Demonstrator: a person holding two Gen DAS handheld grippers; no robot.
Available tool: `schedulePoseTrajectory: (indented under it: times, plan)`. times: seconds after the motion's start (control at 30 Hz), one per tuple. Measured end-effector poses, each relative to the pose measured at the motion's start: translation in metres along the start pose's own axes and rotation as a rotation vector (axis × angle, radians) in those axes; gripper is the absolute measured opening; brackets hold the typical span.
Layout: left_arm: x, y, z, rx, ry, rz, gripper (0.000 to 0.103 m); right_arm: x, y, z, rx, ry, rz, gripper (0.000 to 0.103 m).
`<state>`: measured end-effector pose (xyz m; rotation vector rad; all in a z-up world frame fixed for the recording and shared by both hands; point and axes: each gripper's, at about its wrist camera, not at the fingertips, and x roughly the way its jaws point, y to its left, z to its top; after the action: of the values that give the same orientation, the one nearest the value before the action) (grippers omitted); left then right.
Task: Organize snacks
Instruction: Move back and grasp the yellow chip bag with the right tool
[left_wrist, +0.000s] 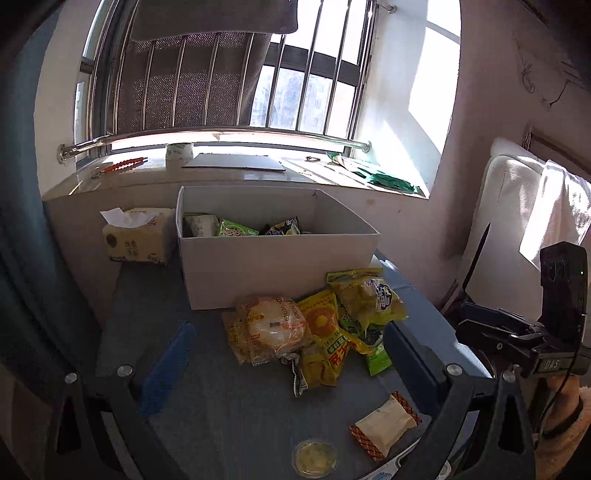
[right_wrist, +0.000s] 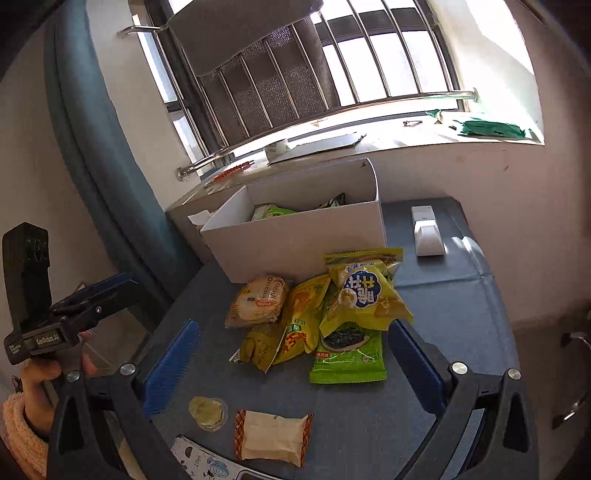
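A white cardboard box (left_wrist: 277, 266) (right_wrist: 295, 240) stands at the back of the blue-grey table and holds a few snack packets. In front of it lies a pile: a round cake packet (left_wrist: 273, 328) (right_wrist: 258, 299), a yellow puffed bag (left_wrist: 365, 295) (right_wrist: 364, 291), a yellow flat packet (left_wrist: 325, 332) and a green seaweed packet (right_wrist: 347, 354). Nearer me lie a beige wafer packet (left_wrist: 384, 426) (right_wrist: 273, 437) and a small jelly cup (left_wrist: 315, 458) (right_wrist: 208, 412). My left gripper (left_wrist: 290, 363) and right gripper (right_wrist: 293, 365) both hang wide open above the table, short of the pile, holding nothing.
A tissue pack (left_wrist: 136, 236) sits left of the box. A white remote-like device (right_wrist: 426, 232) lies to the right of it. The window sill behind carries a roll of tape (left_wrist: 180, 150) and green wrappers (left_wrist: 391, 181). A white chair (left_wrist: 517, 221) stands at the table's right.
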<state>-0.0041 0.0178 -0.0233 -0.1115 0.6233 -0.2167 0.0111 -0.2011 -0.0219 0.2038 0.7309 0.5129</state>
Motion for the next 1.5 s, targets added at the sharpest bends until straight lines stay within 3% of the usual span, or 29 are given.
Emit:
schedulePoseTrajectory:
  times: [0.17,0.33,0.83,1.07,1.1,1.17,1.37,1.5]
  plan:
    - [-0.005,-0.01,-0.037,-0.002,0.055,-0.01,0.103,-0.01,-0.009,-0.041,0.032,0.072,-0.038,0.103]
    - [-0.005,-0.012,-0.054,-0.008,0.092,-0.018,0.103,-0.009,-0.016,-0.047,0.017,0.084,-0.077,0.103]
    - [-0.014,-0.005,-0.071,-0.023,0.137,-0.024,0.103,0.083,-0.035,0.032,-0.018,0.149,-0.118,0.103]
    - [-0.018,0.0,-0.074,-0.023,0.142,-0.01,0.103,0.14,-0.044,0.052,-0.041,0.28,-0.179,0.103]
    - [-0.019,0.0,-0.074,-0.022,0.145,-0.007,0.103,0.146,-0.046,0.05,-0.029,0.309,-0.167,0.1]
    - [-0.019,0.002,-0.075,-0.023,0.15,-0.006,0.103,0.145,-0.048,0.049,-0.028,0.294,-0.197,0.057]
    - [-0.01,0.001,-0.079,-0.011,0.179,-0.011,0.103,0.117,-0.048,0.044,-0.026,0.246,-0.157,0.055]
    - [0.004,-0.008,-0.082,0.039,0.221,-0.022,0.103,0.077,-0.045,0.042,0.022,0.184,-0.079,0.055]
